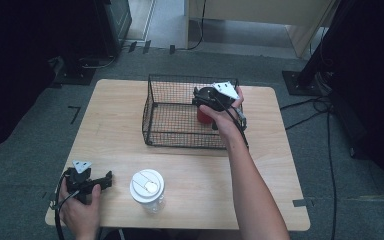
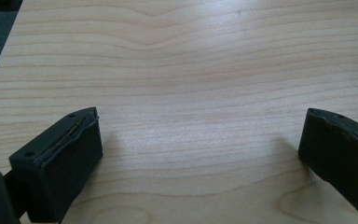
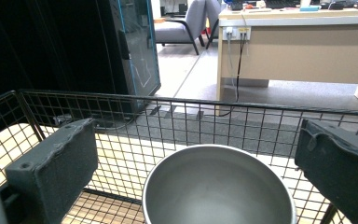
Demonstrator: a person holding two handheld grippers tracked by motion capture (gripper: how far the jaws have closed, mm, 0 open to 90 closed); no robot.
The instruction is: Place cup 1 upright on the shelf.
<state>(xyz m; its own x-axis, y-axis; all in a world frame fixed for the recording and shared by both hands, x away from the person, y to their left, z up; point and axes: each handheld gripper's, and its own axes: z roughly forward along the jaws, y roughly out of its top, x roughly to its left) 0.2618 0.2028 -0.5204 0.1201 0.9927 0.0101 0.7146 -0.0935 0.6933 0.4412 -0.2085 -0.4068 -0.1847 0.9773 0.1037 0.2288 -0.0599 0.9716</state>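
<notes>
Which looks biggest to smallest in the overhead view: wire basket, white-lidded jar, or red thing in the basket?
1. Wire basket
2. White-lidded jar
3. Red thing, though the right gripper hides most of it, so unsure.

floor: grey carpet [image 1: 25,135] | desk [image 3: 303,42] | office chair [image 3: 186,21] | dark cabinet [image 3: 121,46]

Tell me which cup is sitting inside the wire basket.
The red, metal-lined cup beneath the right gripper; the white-lidded cup stands outside the basket.

High overhead view of table [image 1: 190,165]; tool cameras close, one facing basket [image 3: 121,112].
</notes>
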